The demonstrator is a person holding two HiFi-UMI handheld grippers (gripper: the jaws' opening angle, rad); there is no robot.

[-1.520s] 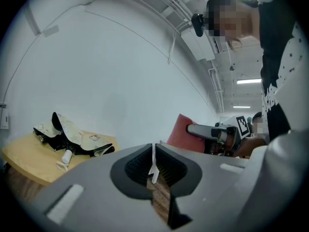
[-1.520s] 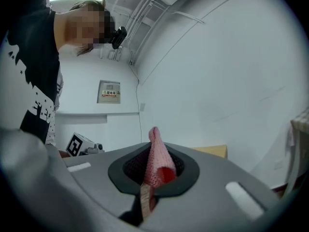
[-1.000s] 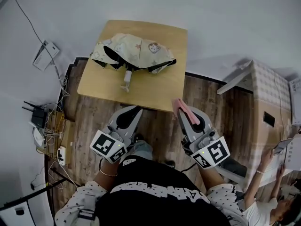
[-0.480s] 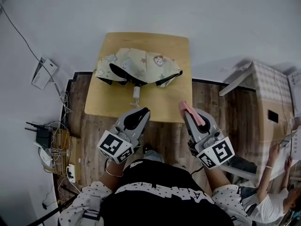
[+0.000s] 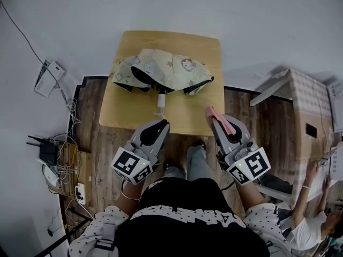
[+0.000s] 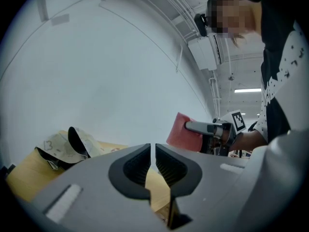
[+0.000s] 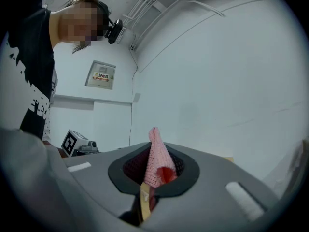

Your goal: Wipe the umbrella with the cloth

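Umbrella (image 5: 161,71) on wooden table (image 5: 131,111)

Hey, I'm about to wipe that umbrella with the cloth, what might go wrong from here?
1. The umbrella lies loose on the small table; the left gripper is shut and empty, so a wipe may shove it off.
2. Only a narrow fold of cloth sticks out of the right gripper, so hard jaws may scrape the fabric.
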